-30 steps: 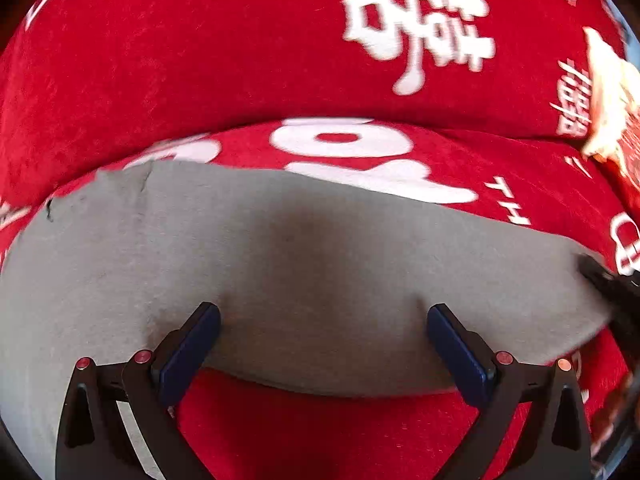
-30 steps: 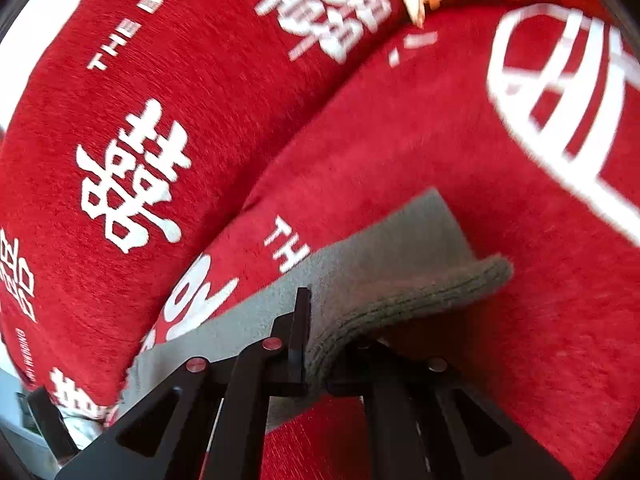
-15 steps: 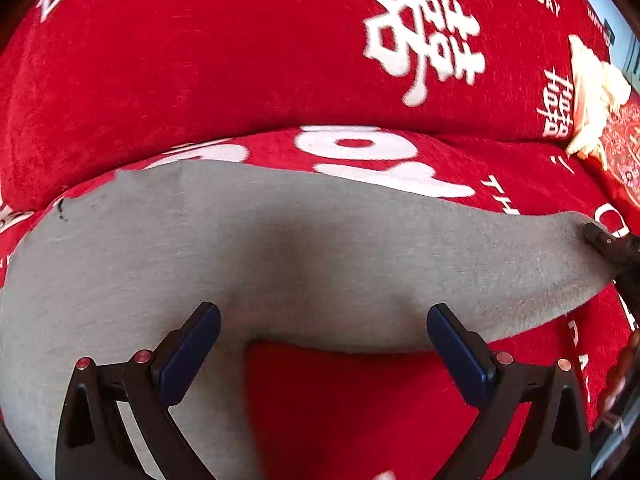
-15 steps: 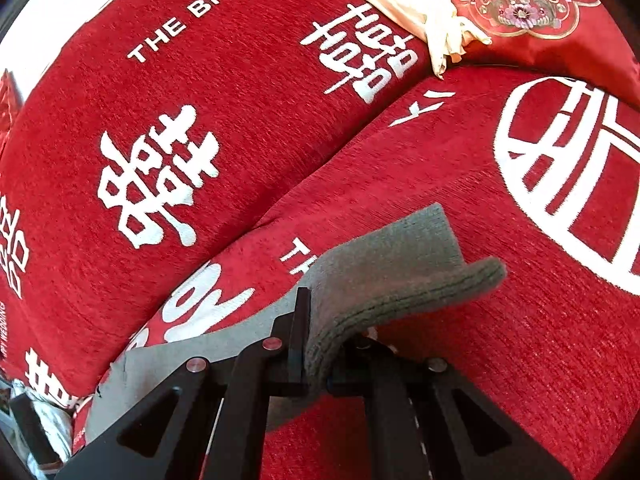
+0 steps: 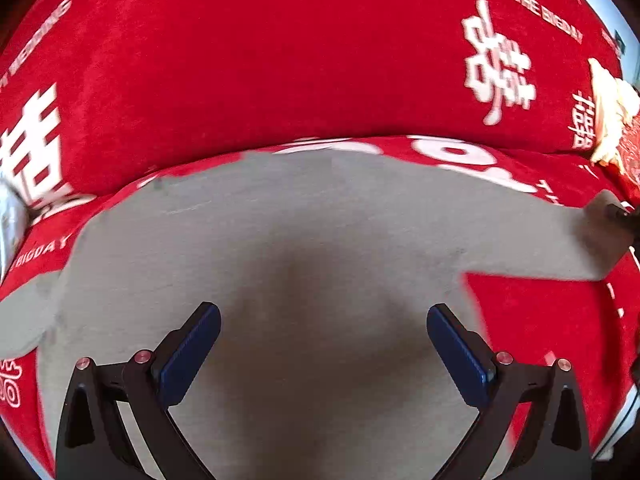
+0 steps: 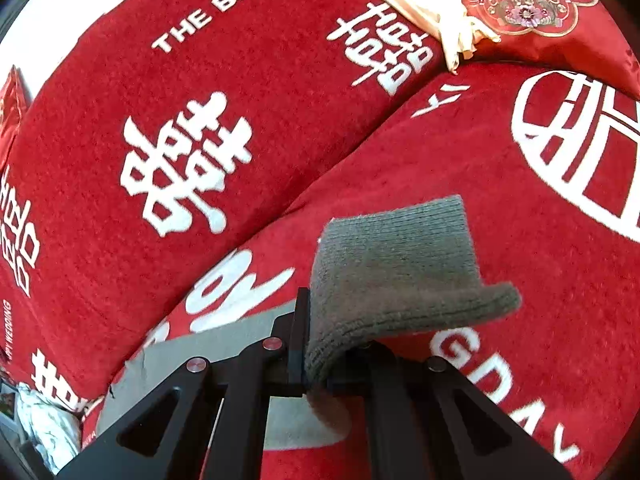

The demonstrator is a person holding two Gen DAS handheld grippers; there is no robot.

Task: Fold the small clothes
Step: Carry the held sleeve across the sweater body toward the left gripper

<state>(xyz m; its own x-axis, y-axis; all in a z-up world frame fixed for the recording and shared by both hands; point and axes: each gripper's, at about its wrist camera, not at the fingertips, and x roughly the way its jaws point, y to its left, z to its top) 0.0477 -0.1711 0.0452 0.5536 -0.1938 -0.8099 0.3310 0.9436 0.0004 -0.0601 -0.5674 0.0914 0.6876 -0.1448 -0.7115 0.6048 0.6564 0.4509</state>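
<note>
From the left wrist camera, the left tongs [image 5: 323,344] stand wide apart, blue pads [image 5: 188,354] facing each other with nothing between them, poised over the middle of a grey garment [image 5: 304,248]. The garment lies spread flat on the red sofa seat [image 5: 540,312], reaching back almost to the seam where the seat meets the red back cushion [image 5: 280,60] with its white lettering. One end of the cloth stretches off toward the right edge of the seat, where a dark tip of the right tongs [image 5: 622,216] meets it. A cream tassel [image 5: 610,112] hangs at the far right.

From the right wrist camera, the right tongs [image 6: 316,364] are pressed together on the ribbed cuff [image 6: 400,272] of the grey garment [image 6: 224,344], which curls up and flops over to the right above the seat. The rest of the cloth trails left along the red sofa seat [image 6: 520,240]. An embroidered red pillow [image 6: 532,4] with a cream tassel [image 6: 420,4] sits in the far right corner of the sofa.
</note>
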